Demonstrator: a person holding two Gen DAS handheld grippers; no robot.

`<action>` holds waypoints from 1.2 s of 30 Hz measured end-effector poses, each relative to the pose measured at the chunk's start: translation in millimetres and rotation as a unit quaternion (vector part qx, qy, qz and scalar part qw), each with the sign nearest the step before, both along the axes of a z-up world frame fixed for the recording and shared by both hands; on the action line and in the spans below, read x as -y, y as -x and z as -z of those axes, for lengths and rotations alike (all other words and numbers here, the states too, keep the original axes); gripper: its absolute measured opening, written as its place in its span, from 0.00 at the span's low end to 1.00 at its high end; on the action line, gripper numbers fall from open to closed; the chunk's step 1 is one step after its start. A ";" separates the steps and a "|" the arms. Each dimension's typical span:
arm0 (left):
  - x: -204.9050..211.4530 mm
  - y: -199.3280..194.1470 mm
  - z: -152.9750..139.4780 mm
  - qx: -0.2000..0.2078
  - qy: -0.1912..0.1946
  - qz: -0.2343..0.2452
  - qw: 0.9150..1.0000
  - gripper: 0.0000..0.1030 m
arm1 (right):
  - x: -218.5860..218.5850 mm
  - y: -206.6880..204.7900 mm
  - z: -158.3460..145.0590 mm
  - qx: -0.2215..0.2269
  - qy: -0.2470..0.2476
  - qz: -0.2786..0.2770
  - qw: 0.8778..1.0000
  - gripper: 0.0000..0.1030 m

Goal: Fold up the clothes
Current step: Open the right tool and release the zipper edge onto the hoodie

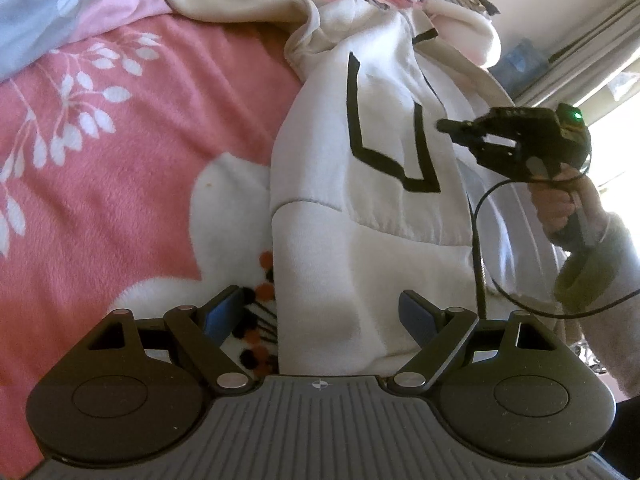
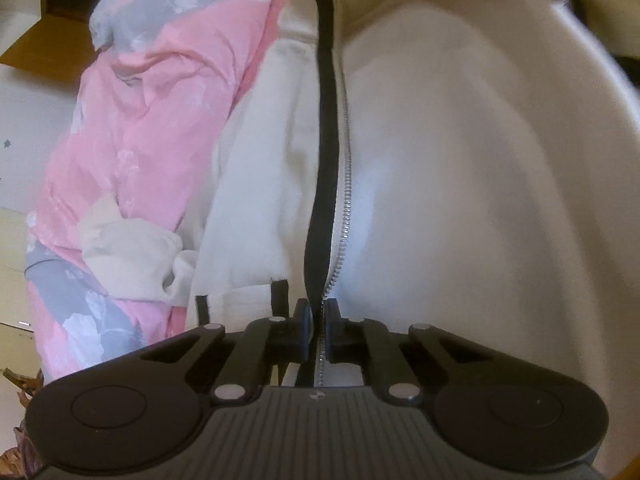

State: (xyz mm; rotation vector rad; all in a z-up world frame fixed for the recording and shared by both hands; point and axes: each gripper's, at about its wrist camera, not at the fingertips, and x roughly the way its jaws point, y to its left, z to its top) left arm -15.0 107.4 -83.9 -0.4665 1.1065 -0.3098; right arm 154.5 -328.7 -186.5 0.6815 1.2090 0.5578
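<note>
Pink fleece bedding (image 1: 132, 152) with white leaf prints covers the bed, and a white zip-up jacket (image 1: 360, 168) with black trim lies spread across it.

Seen from the right wrist, the right gripper (image 2: 318, 330) has its jaws brought together on the jacket's front edge, pinching the black zipper tape (image 2: 326, 120) and its metal teeth between the pads. The jacket's pale lining swells out to the right of the zip, and its outer panel with a cuff (image 2: 128, 252) lies to the left, against a pink and grey floral quilt (image 2: 152, 92).

From the left wrist, the left gripper (image 1: 322, 316) hangs with jaws wide apart above the lower part of the jacket, the fabric showing between its blue pads without touching them. Further right, a hand (image 1: 560, 208) in a grey sleeve holds the other gripper's handle, with a black cable looping below it. Beside the jacket's left edge lies a white patch with orange and black dots (image 1: 260, 320).
</note>
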 end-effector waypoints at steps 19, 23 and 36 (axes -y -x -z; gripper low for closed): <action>4.8 -0.7 0.1 -0.004 0.023 0.019 1.000 0.82 | 20.4 22.4 -24.9 0.065 0.114 -0.031 0.991 0.11; 6.5 1.0 -0.8 -0.001 0.029 0.022 0.999 0.82 | 7.1 33.1 -38.3 0.107 0.167 -0.055 0.979 0.20; 5.5 5.2 -1.8 0.013 0.045 0.009 0.999 0.82 | 17.7 117.8 -118.3 0.260 0.080 -0.085 0.958 0.23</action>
